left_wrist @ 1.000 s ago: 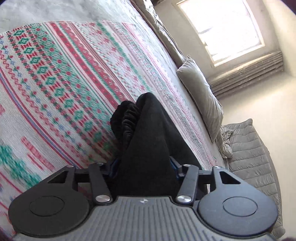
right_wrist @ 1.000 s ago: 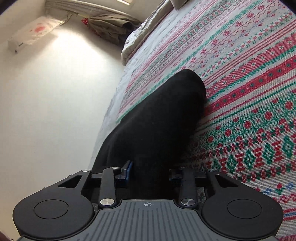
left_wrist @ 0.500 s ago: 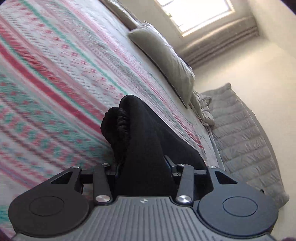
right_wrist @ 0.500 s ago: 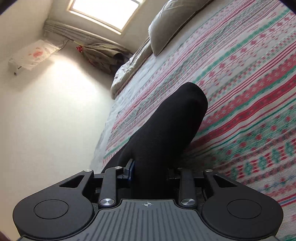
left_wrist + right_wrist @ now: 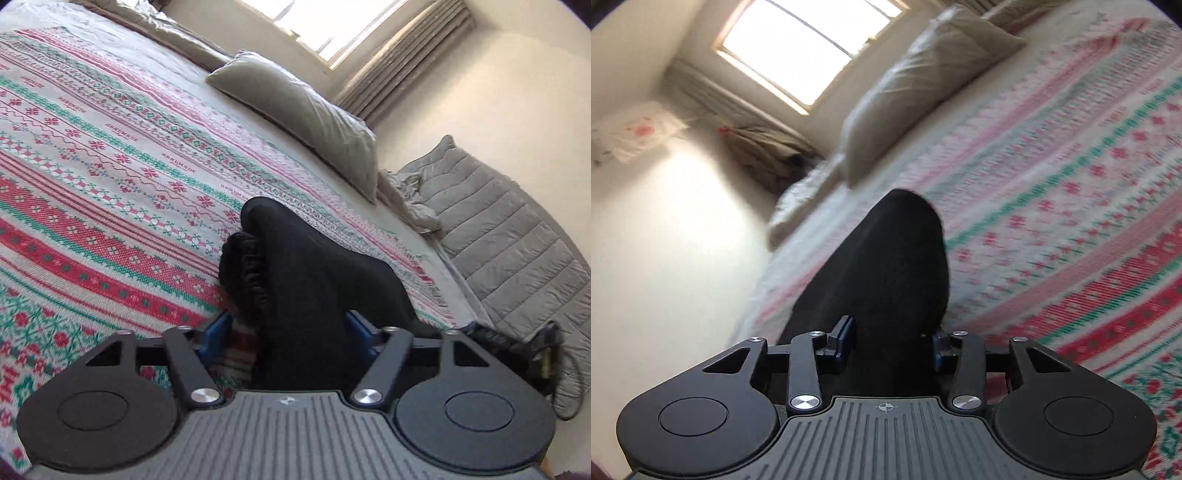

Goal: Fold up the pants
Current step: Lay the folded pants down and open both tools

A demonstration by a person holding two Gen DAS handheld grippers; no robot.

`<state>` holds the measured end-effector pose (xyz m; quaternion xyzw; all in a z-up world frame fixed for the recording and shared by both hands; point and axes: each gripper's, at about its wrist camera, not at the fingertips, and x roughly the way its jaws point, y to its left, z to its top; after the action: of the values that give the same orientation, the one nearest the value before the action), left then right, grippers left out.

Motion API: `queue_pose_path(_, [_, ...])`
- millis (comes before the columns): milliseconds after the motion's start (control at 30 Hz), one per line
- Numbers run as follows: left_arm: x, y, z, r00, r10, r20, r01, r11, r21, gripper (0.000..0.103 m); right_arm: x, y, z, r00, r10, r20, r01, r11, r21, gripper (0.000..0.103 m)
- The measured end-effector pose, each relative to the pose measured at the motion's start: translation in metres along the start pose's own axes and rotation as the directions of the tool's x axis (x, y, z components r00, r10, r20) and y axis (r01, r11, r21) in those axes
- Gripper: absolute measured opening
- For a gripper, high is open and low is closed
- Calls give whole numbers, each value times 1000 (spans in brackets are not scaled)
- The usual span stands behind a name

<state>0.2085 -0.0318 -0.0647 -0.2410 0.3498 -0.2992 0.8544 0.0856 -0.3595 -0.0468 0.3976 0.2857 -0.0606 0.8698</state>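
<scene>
The left gripper (image 5: 286,332) stands with its jaws parted, a gap showing beside its left blue pad (image 5: 216,334), and the black pants (image 5: 295,273) run between them, their gathered waistband (image 5: 243,273) bunched just ahead. The right gripper (image 5: 888,345) clamps the pants (image 5: 886,273) between its pads. The pants lie on the patterned bedspread (image 5: 92,177). Beyond are a grey pillow (image 5: 306,110), a quilted grey cover (image 5: 517,240) and a bright window (image 5: 809,51).

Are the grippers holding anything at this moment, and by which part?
The right gripper pinches a bunched fold of the black pants. The left gripper has opened: its fingers stand apart around the pants near the gathered waistband.
</scene>
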Motion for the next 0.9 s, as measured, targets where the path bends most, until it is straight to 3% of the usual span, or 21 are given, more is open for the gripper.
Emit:
queue_pose_path(33, [1,0,3,1000,3,-6,-3,1000,-3,81,10,-9,-5,998,-57,-18,57,998,5,50])
queue_pose_path(100, [-2,-8,10,1000,29,1,-29,999,27,81,8,-18,-11,1000,-18,3,17,1000,25,53])
queue_pose_path(167, [-15,-21,10,997,69,41,-72,993,93,81,4,-9,-9,999,-42,-7,42,999,12,56])
queue_pose_path(333, [-48,-51,11,986,66,155,-90,984,152,82,-28,35,-21,994,-94,62,104,975,-195,59])
queue_pose_path(467, [-41,-68,-3,991,87,106,-111,964,242,82,-51,68,-43,994,-77,74,99,920,-378,61])
queue_pose_path(567, [-25,-71,-21,981,186,53,-193,924,330,82,-46,84,-65,997,-76,16,75,887,-456,61])
queue_pose_path(700, [-23,-63,-38,975,223,3,-214,930,297,82,-35,84,-93,987,-159,-15,130,854,-503,62])
queue_pose_path(900, [-39,-78,-49,962,273,-12,-249,893,374,83,-53,89,-116,973,-232,-4,185,789,-586,62])
